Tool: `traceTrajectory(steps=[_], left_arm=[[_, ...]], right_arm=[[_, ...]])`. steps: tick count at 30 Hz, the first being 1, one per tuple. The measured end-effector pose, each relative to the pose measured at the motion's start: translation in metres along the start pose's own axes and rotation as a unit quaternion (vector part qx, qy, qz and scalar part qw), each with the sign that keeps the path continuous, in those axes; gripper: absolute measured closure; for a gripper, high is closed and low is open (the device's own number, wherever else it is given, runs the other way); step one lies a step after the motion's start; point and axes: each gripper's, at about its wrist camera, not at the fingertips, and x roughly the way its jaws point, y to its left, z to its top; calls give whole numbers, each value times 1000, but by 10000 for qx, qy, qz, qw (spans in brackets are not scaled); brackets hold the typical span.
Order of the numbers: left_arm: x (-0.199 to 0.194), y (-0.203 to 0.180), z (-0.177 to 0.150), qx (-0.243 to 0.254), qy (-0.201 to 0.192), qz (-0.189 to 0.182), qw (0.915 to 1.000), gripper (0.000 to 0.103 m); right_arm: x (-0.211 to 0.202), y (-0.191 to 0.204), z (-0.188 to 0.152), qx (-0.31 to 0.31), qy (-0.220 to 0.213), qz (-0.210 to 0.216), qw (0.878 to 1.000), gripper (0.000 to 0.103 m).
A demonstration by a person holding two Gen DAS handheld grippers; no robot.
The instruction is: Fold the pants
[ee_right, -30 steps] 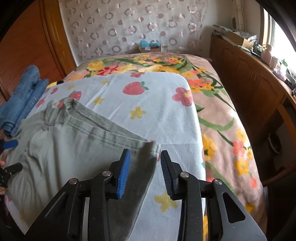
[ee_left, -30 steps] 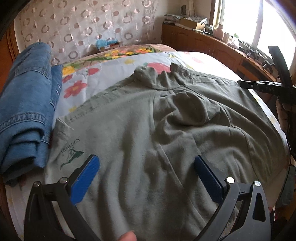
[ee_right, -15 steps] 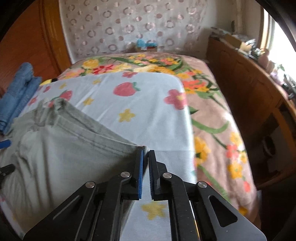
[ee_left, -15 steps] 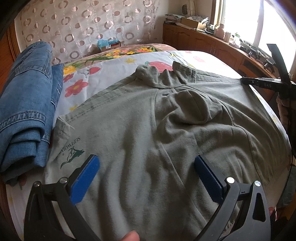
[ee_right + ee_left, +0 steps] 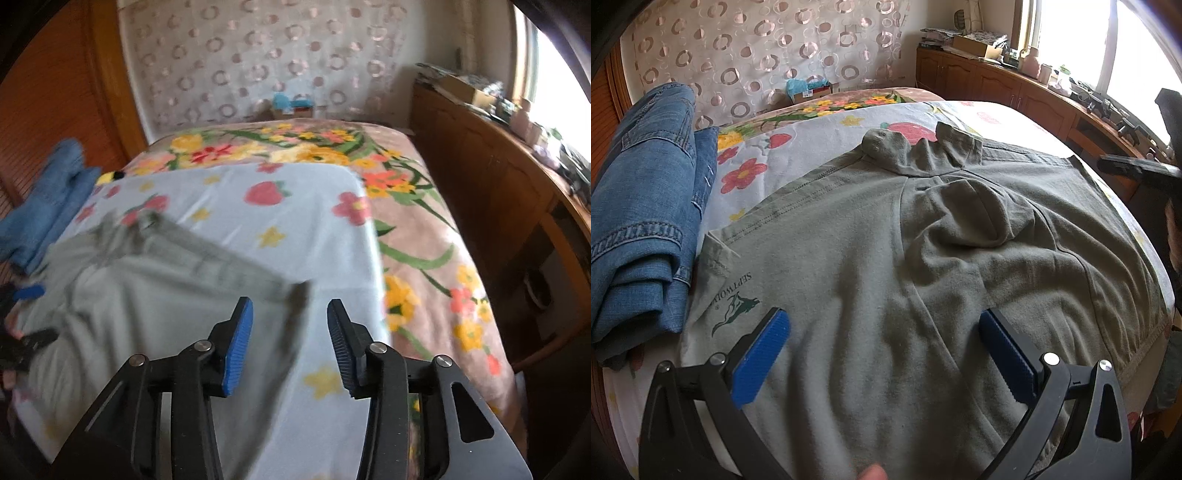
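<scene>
Grey-green pants (image 5: pixel 886 240) lie spread on the bed, waistband at the far side, with a lump of bunched cloth near the middle. My left gripper (image 5: pixel 882 317) hovers just over the near part of the pants, open wide with nothing pinched. In the right wrist view the picture is blurred by motion. My right gripper (image 5: pixel 290 306) has its jaws opening. The pants' (image 5: pixel 147 280) right waistband corner lies loose on the bed between and just beyond the pads, which do not press on it.
Folded blue jeans (image 5: pixel 639 221) are stacked at the bed's left edge. A light sheet with strawberries (image 5: pixel 303 221) covers the floral blanket (image 5: pixel 424 236). A wooden cabinet (image 5: pixel 480 184) runs along the right side under the window. A fingertip (image 5: pixel 871 472) shows at the bottom edge.
My right gripper shut on the waistband corner half a second ago, then let go, opened and drew back and up. The waistband's right side now lies straighter. The left gripper stayed put.
</scene>
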Motion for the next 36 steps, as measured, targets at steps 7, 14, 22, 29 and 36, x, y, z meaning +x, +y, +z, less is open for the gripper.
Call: traceTrajectory(steps=[7,14,22,29,36], left_arm=[[0,0,0,1,0,4,10000,0],[-4,0,-1,23,-22,-24,10000,0],[-44,25,-18,-269,-335,160,9989,0],[-75,55,-57,-719,-460,313,9959,0],[-87,67,-95,-1036,-398,311,9933,7]], right_arm=[[5,46,-31,-439,352,435,9975,59],[13,48,-41,-470,335,269,9980,54],[12,51,-48,-599,182,234,9978,44],[12,55,-49,-661,129,178,9976,42],[12,55,-48,-660,129,171,9976,42]])
